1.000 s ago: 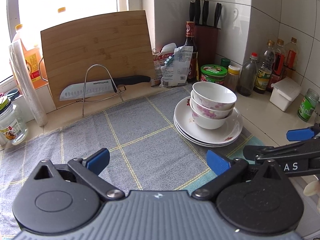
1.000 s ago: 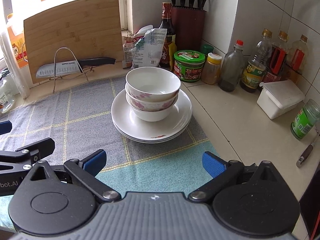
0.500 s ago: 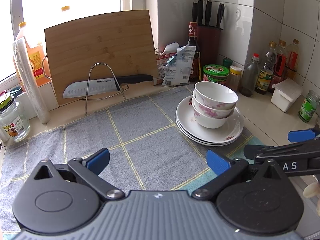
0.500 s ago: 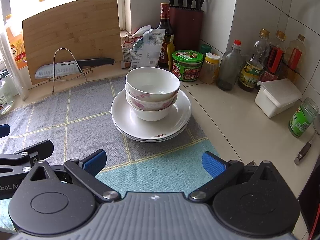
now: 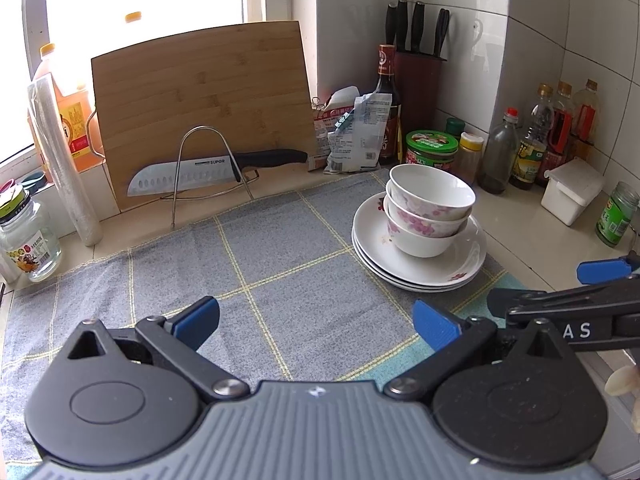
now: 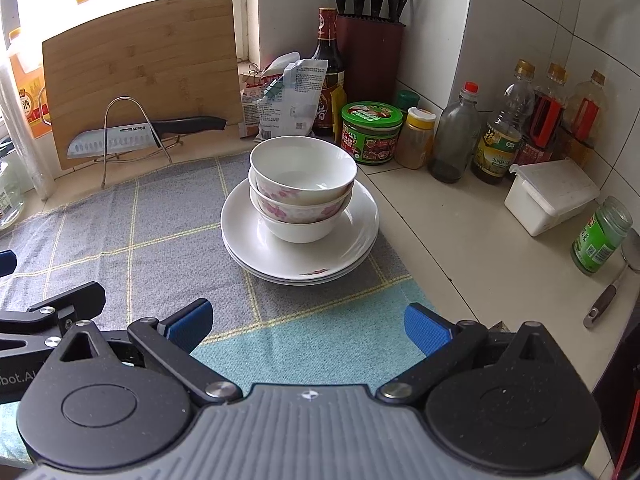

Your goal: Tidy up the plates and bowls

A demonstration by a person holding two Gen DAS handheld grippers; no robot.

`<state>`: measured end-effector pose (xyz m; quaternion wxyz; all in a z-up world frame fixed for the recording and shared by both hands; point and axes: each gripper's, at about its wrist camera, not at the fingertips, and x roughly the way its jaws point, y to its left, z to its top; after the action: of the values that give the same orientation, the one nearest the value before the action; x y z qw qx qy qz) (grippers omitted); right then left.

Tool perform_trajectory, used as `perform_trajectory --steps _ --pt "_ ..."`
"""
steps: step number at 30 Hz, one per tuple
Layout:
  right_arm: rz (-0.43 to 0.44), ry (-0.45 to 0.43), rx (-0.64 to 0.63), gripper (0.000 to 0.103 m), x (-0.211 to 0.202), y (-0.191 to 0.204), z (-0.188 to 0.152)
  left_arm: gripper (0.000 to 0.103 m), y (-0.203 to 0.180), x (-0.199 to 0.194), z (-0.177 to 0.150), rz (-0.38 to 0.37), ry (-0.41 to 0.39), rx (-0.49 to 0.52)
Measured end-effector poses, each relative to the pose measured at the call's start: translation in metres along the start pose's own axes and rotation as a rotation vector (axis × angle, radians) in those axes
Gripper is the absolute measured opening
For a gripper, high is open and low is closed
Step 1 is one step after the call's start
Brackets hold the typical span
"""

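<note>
Three white bowls (image 5: 428, 208) with pink flowers are nested on a stack of white plates (image 5: 460, 268) on the grey checked cloth (image 5: 280, 280). The right wrist view shows the same bowls (image 6: 302, 190) and plates (image 6: 352, 248) straight ahead. My left gripper (image 5: 316, 322) is open and empty, low over the cloth, left of and nearer than the stack. My right gripper (image 6: 308, 320) is open and empty, in front of the stack. Each gripper's side shows at the edge of the other's view.
A bamboo cutting board (image 5: 200, 108) and a knife on a wire rack (image 5: 216, 168) stand at the back. Sauce bottles, jars (image 6: 370, 132), a knife block (image 6: 370, 56) and a white box (image 6: 552, 196) line the tiled corner. A jar (image 5: 28, 236) stands at far left.
Both grippers have pulled back and risen slightly, so the stack sits a little farther off. Bowls and plates have not moved; both stay open.
</note>
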<state>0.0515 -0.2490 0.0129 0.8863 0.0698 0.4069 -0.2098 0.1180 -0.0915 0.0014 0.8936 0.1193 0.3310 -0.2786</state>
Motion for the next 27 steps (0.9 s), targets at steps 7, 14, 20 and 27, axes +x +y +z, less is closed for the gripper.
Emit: perform_trajectory --steps 7,14,20,27 --pt "-0.003 -0.001 -0.004 0.103 -0.0007 0.0001 0.0004 0.102 0.0008 -0.0003 0.0002 -0.003 0.002 0.0" --pt "-0.006 -0.002 0.003 0.103 -0.0028 0.0003 0.0002 0.102 0.0005 -0.001 0.0002 -0.002 0.001 0.0" --pt "-0.011 -0.004 0.002 0.103 -0.0028 0.0008 0.0002 0.102 -0.0001 -0.001 0.0006 -0.004 0.003 0.002" --pt "-0.017 -0.01 0.003 0.103 -0.0051 0.0016 0.0008 0.102 -0.0001 -0.0021 0.0013 -0.005 -0.001 -0.002"
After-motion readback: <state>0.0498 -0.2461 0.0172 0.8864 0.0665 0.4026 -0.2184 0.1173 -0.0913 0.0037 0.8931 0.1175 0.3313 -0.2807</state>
